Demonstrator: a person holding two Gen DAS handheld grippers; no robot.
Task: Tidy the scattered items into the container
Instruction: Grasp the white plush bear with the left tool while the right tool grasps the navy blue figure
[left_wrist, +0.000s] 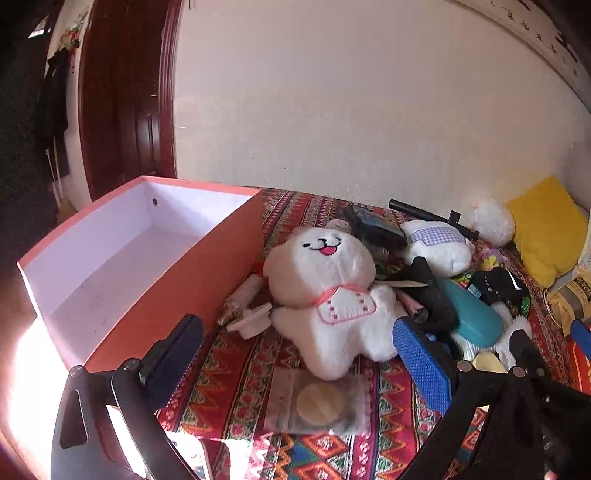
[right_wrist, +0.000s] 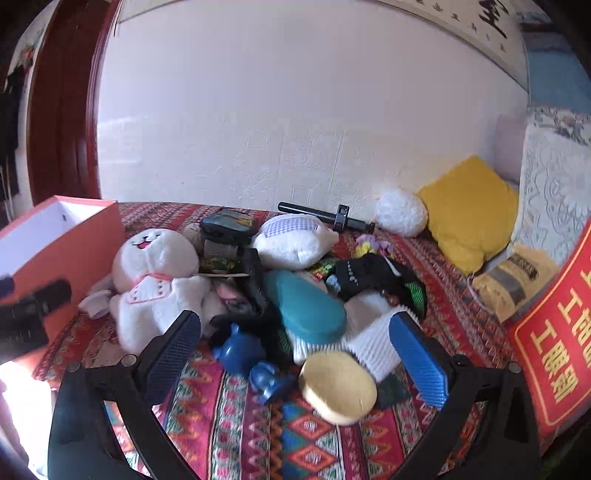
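Both grippers' jaws spread wide, holding nothing: left gripper, right gripper. Orange box empty, at 10 o'clock on the bed. Plush dog lies just beside the box; remaining clutter heaped at 2 o'clock. Risk: plush compresses, so a shallow pinch could slip; lifting it may drag the small bottle touching it.

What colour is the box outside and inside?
The box is orange outside, white inside; clearest in the left wrist view.

White plush toy beside orange box; left gripper open-jawed
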